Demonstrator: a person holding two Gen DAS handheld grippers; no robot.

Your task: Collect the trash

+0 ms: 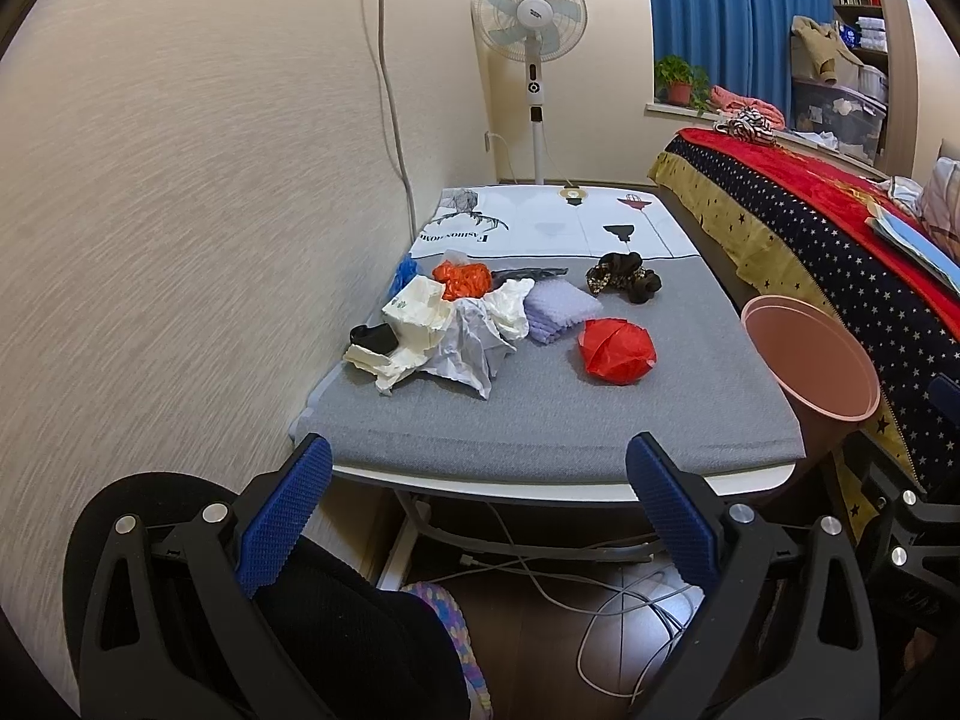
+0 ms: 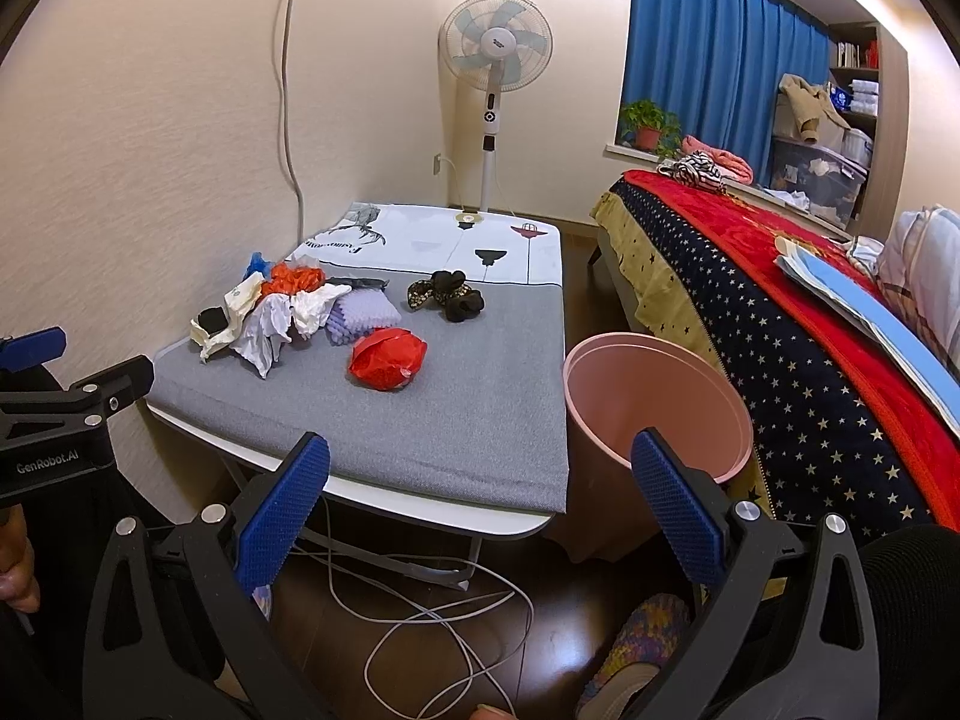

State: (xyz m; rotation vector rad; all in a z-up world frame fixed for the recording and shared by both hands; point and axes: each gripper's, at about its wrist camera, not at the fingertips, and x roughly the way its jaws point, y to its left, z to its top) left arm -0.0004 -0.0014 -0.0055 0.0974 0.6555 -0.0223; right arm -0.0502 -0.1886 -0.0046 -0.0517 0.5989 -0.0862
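- Trash sits on the grey-covered counter (image 1: 540,420), mostly toward its left edge by the wall, mid-depth: a heap of crumpled white paper (image 1: 468,348), cream plastic wrappers (image 1: 414,318), an orange bag (image 1: 462,279) behind, a bit of blue plastic (image 1: 407,270) at the wall side.
- Red crumpled bag (image 1: 615,351) lies alone, nearer the counter's middle, apart from the heap; closest piece to the near edge.
- Also there: folded lilac cloth (image 1: 561,309) touching the heap, dark scrunchie-like fabric (image 1: 624,276) toward the far right. Prob. not trash, can't be sure.
- Pink bin (image 2: 657,402) stands on the floor just beside the counter's right near corner, betw. counter and bed (image 2: 780,300); looks empty inside as far as visible.
- Handling, my guess: all v. light, soft, crushable; nothing fragile. Plastic film is slippery and springs back, so pinch a raised fold or bunched ridge, not a flat face. Paper: grab a peak of the crumple. Heap pieces overlap, so one pinch may drag neighbours.
- Left tongs (image 1: 477,516): wide open, nothing held, hanging short of the counter's near edge, aimed level along the counter toward the heap.
- Right tongs (image 2: 480,516): wide open too, empty, short of the near right corner, one finger lined up w/ the bin rim.
- Both well back from the trash; nothing collected yet. Red bag looks the easy first pick for the right side, bin being adjacent.
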